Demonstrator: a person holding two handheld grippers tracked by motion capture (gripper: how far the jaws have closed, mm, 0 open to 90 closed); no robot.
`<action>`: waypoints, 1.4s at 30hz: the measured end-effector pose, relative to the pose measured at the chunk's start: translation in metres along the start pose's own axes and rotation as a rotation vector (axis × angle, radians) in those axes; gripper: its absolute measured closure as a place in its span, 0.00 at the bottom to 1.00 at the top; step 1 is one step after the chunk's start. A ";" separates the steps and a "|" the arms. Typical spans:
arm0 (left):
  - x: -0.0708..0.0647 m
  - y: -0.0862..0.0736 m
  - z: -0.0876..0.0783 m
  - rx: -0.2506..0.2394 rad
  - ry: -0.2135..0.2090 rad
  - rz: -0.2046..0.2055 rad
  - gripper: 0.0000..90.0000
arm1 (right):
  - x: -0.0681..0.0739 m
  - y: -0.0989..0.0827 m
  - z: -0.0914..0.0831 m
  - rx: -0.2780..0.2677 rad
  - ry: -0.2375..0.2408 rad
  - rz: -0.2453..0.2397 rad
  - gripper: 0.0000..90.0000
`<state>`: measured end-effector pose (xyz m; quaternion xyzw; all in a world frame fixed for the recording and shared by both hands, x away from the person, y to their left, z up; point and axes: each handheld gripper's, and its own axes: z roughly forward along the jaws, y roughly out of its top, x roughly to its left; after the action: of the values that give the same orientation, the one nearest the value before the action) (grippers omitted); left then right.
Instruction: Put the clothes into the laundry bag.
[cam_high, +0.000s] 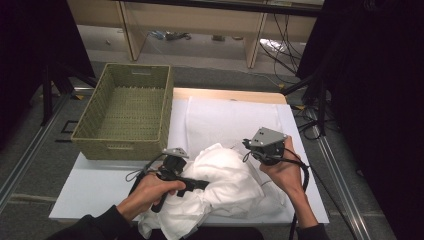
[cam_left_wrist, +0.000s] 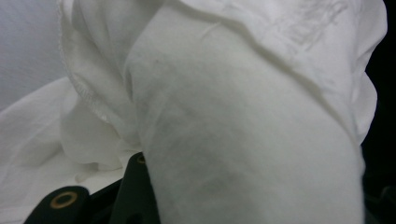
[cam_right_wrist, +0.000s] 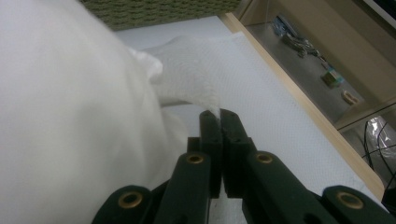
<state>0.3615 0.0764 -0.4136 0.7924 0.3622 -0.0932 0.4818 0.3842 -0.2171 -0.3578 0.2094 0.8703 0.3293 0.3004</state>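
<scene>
Presently, notes by label.
Cloth (cam_high: 227, 177): white, bunched in a heap on worktop (cam_high: 95, 187), in front of wicker basket (cam_high: 127, 112).
Right gripper (cam_right_wrist: 219, 116): clamped together on a thin cloth edge, right of heap.
Left gripper (cam_high: 200, 185): buried in heap; cloth between jaws, grip not discernible.
</scene>
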 end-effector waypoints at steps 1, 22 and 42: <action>0.001 0.002 -0.005 -0.029 0.028 -0.019 0.67 | 0.001 0.001 0.000 -0.003 0.002 0.002 1.00; 0.001 0.022 0.046 -0.086 0.099 -0.129 0.60 | 0.010 0.006 -0.004 -0.001 0.021 -0.016 1.00; -0.004 0.036 0.076 0.097 0.045 -0.011 0.17 | 0.006 0.003 -0.010 -0.007 0.035 -0.008 1.00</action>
<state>0.3982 0.0013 -0.4262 0.8148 0.3723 -0.0957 0.4340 0.3735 -0.2165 -0.3519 0.1991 0.8751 0.3348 0.2872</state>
